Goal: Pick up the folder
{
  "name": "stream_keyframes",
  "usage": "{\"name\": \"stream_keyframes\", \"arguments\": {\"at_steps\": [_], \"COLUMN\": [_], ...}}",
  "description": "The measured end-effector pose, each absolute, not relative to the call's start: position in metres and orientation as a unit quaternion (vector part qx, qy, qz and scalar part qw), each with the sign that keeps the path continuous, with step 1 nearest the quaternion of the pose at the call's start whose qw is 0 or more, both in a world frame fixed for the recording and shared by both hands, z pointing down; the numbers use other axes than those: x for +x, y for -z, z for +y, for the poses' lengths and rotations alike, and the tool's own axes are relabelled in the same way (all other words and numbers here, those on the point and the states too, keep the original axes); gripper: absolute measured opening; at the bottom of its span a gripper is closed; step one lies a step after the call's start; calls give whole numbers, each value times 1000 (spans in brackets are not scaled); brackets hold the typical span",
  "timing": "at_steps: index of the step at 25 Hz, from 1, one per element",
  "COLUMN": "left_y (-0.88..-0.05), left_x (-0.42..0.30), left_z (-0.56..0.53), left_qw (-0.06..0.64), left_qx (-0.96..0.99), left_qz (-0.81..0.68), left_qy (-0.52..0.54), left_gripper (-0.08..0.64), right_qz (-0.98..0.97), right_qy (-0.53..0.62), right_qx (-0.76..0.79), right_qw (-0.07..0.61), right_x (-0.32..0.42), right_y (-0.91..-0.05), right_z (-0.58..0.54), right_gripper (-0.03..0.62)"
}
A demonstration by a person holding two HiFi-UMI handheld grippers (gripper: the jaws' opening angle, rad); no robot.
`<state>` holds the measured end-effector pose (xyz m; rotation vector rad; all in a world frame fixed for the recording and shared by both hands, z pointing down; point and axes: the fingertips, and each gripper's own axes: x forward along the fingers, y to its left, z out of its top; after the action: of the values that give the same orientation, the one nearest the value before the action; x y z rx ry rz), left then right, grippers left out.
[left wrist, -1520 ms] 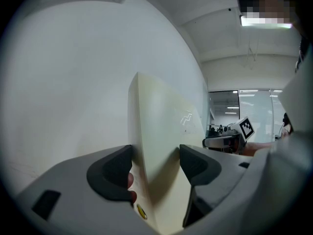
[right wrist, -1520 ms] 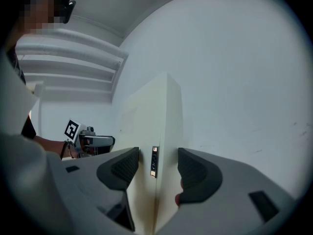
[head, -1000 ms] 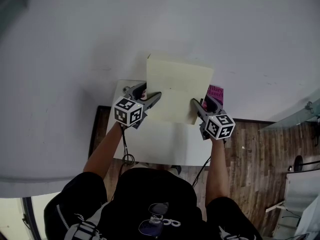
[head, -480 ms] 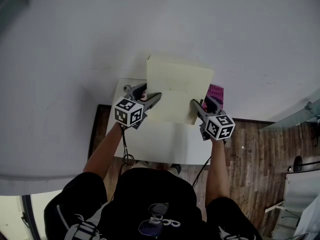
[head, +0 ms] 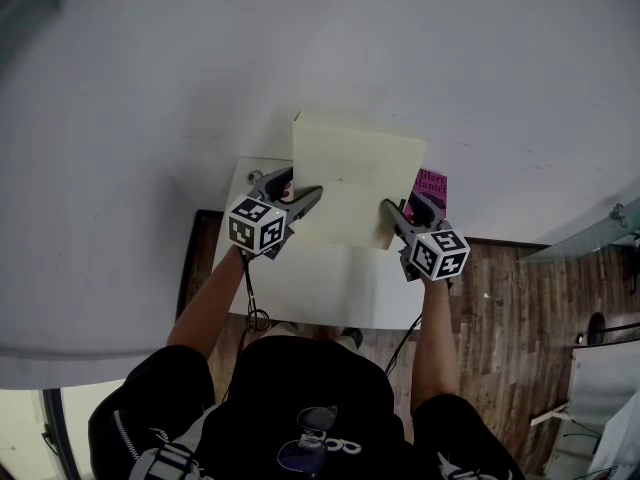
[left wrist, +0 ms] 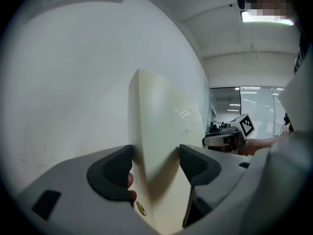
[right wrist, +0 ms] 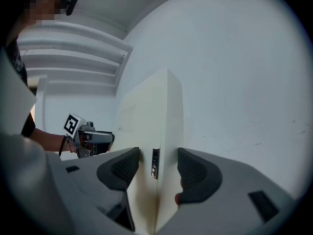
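Note:
A pale yellow folder [head: 356, 176] is held up off the small white table [head: 330, 288], standing on edge in front of a white wall. My left gripper [head: 311, 197] is shut on its left edge, and my right gripper [head: 389, 209] is shut on its right edge. In the left gripper view the folder [left wrist: 161, 126] rises between the two dark pads of the left gripper [left wrist: 155, 168]. The right gripper view shows the folder [right wrist: 149, 116] clamped in the right gripper [right wrist: 157, 168], with a small metal clasp on its side.
A pink book [head: 432, 184] lies on the table behind the right gripper. A wooden floor [head: 510, 298] lies to the right of the table. The white wall [head: 300, 48] stands close behind the folder. Cables hang at the table's near edge.

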<state>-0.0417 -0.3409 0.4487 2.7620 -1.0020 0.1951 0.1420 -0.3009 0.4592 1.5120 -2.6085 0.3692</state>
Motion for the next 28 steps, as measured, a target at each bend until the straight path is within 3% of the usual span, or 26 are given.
{"name": "stream_keyframes", "arguments": {"at_steps": [28], "left_y": [-456], "left_x": [-39], "left_z": [-341], "left_qw": [108], "left_qx": [934], "left_qz": [-335], "left_qy": [-69], "left_gripper": [314], "right_qz": [-853], "right_qy": [-122], "right_qx": [504], "right_qw": [63], "right_x": [144], "right_y": [-467], "right_z": [-299], "right_gripper": [259]}}
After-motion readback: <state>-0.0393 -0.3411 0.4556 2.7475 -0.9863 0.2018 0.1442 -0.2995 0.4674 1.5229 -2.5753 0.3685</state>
